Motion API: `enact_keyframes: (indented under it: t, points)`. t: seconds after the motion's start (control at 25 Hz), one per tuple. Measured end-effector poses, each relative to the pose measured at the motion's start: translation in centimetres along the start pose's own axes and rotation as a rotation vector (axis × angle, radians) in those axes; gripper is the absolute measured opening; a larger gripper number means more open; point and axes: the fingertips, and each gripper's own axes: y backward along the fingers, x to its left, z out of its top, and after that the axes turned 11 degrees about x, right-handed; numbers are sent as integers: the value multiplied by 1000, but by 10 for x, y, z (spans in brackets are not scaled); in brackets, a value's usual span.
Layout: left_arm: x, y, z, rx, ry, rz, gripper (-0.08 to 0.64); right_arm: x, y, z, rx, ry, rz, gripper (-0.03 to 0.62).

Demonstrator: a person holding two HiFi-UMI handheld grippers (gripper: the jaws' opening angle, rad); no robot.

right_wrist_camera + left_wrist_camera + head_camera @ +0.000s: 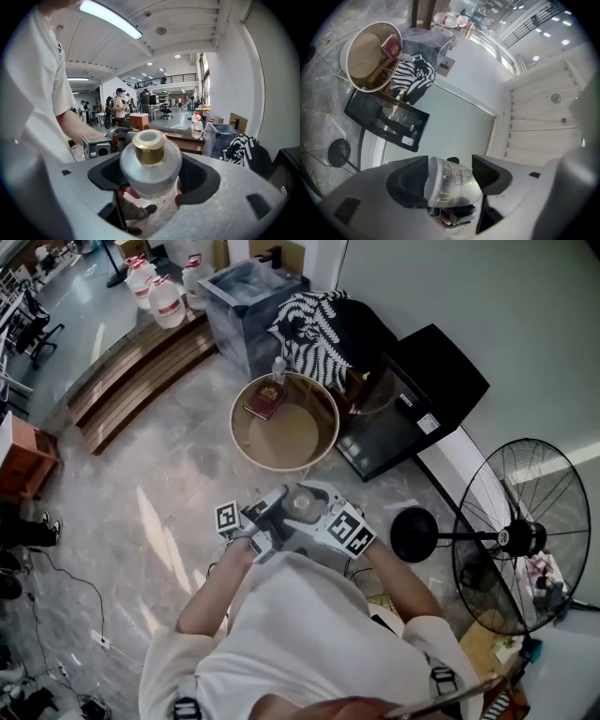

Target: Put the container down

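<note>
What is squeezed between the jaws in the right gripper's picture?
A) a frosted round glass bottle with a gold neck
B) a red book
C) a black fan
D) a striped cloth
A: in the right gripper view, the frosted round glass bottle with a gold neck sits between the two dark pads of the right gripper, which press on its sides.

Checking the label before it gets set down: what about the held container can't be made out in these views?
- Print on the container: left gripper view, too blurred to read.
- Its base: right gripper view, hidden by its own body and the jaws.
- Its sides: head view, covered by the left gripper and right gripper.
- Title of the book on the round table: head view, too small.
</note>
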Motion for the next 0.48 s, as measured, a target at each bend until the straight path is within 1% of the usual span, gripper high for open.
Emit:
enact_keyframes:
  t: [0.24,0.48]
  points:
    - [-6,-6,52,23,23,10,272,-41,-29,20,-1,-32,-16,336]
    - [-18,-5,109,52,45,24,270,-82,-62,48,0,-62,-40,336]
